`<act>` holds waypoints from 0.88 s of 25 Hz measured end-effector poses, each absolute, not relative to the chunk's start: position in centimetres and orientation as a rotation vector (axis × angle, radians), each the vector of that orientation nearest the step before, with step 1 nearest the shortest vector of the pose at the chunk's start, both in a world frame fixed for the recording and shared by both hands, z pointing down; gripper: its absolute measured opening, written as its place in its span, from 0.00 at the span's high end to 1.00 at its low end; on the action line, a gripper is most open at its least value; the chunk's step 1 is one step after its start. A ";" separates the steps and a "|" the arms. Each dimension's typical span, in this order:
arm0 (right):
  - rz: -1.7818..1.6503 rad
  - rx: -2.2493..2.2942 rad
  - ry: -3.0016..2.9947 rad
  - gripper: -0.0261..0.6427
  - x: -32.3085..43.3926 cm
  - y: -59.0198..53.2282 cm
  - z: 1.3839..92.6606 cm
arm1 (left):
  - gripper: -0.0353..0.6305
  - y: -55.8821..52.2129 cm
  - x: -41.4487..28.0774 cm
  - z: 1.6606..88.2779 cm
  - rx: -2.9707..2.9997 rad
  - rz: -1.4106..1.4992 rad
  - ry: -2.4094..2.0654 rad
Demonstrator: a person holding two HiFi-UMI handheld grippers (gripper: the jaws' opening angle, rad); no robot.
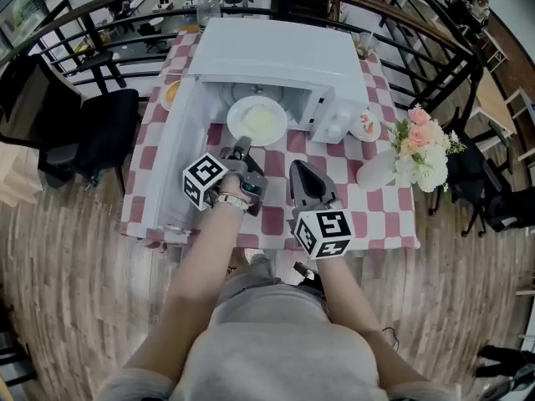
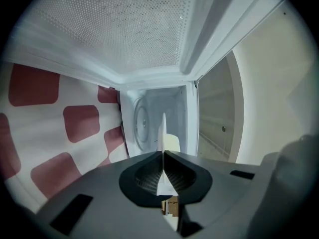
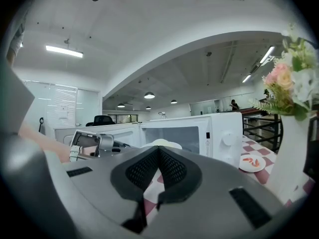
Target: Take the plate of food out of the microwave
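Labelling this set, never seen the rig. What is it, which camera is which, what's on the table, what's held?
No robot: a person holds a two-jaw gripper in each hand. One picture comes from a head camera looking down, the other two from cameras riding on each gripper. On the checkered table stand an open microwave, a small dish and a vase of flowers. The left gripper is shut on the rim of the plate, at the microwave's mouth. The right gripper is shut, empty.

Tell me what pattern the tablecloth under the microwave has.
The tablecloth is red-and-white checked, clearest in the head view.
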State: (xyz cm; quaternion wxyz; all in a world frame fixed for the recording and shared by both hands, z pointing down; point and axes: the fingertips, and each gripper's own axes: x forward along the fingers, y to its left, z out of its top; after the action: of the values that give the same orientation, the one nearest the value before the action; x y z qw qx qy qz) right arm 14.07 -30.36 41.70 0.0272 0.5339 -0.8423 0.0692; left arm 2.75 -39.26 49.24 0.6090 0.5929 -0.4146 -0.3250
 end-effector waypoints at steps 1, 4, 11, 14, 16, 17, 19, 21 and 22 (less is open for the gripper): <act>0.206 1.654 -2.597 0.93 14.1 -30.1 41.7 | 0.93 -38.9 2.9 49.1 1.372 -0.748 -0.955; 0.185 1.667 -2.583 0.93 14.1 -29.2 41.5 | 0.93 -37.9 3.1 48.7 1.383 -0.751 -0.949; 0.145 1.665 -2.583 0.93 14.1 -26.9 40.6 | 0.92 -35.0 3.5 47.1 1.414 -0.789 -0.932; 0.126 1.668 -2.589 0.93 14.3 -26.1 40.2 | 0.92 -33.7 3.7 46.6 1.430 -0.792 -0.918; 0.121 1.668 -2.592 0.93 14.4 -25.6 40.0 | 0.92 -32.8 3.9 46.2 1.440 -0.798 -0.908; 0.123 1.667 -2.593 0.93 14.4 -25.4 40.0 | 0.92 -32.4 3.9 46.0 1.446 -0.802 -0.902; 0.126 1.667 -2.599 0.93 14.3 -25.0 39.9 | 0.92 -31.7 4.1 45.5 1.455 -0.808 -0.891; 0.122 1.670 -2.607 0.93 14.2 -24.7 39.7 | 0.92 -31.0 4.2 44.9 1.467 -0.813 -0.882; 0.118 1.672 -2.611 0.93 14.1 -24.5 39.5 | 0.92 -30.6 4.2 44.7 1.475 -0.815 -0.879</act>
State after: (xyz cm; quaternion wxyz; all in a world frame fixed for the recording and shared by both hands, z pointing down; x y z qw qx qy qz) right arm 14.08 -24.54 39.51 0.0195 0.5389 -0.8413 0.0380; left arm 4.17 -30.63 44.71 0.5815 0.6312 -0.3763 -0.3489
